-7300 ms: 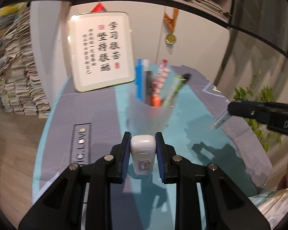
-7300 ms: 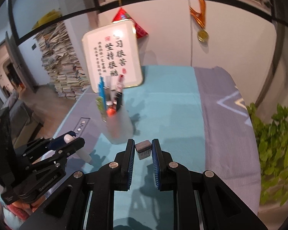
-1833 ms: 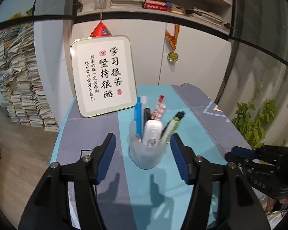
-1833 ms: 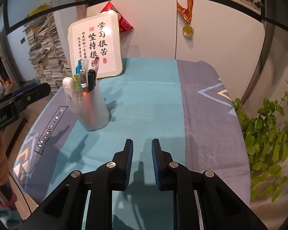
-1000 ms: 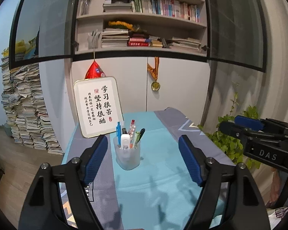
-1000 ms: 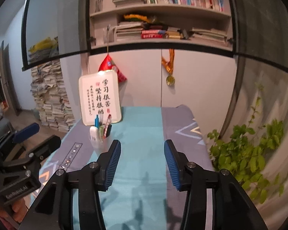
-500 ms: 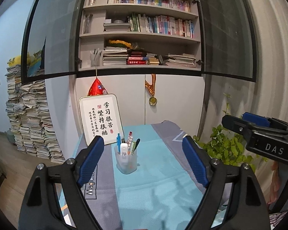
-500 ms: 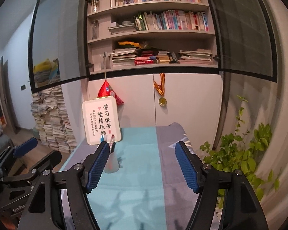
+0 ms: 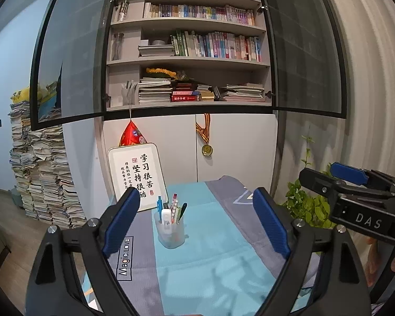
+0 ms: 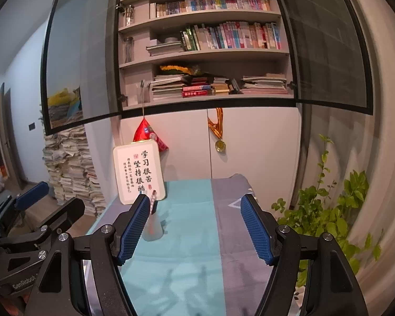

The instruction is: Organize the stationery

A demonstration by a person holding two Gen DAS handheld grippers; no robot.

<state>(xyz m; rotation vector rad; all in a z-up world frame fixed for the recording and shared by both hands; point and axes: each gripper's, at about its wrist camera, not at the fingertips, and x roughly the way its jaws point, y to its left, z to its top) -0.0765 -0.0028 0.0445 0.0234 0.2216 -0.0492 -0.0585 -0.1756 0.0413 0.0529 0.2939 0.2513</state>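
From my left wrist camera, my left gripper (image 9: 194, 220) is empty and its jaws are opening wider, nothing between them but the view ahead. The white correction tape (image 9: 166, 217) I was clamping a few seconds ago now stands in the pen cup (image 9: 170, 233), among the pens (image 9: 175, 205). The cup looks much smaller than it did a second ago, so I have drawn this hand back and a little up from the surface (image 9: 213, 263). The cloth around the cup shows no loose stationery. At the right edge I see my right gripper (image 9: 350, 181), held off to the side, also carrying nothing.

From my right wrist camera, my right gripper (image 10: 194, 226) has its jaws apart and empty; they were much closer together a second ago. The small item it carried earlier is gone from between the pads. The pen cup (image 10: 152, 227) sits well ahead, half hidden behind my left pad, in front of the framed calligraphy (image 10: 139, 171). My left gripper (image 10: 39, 210) shows at the left edge, pulled back too.

Both hands retreated, both empty, everything standing in the cup: I judge the tidying finished, or nearly so.
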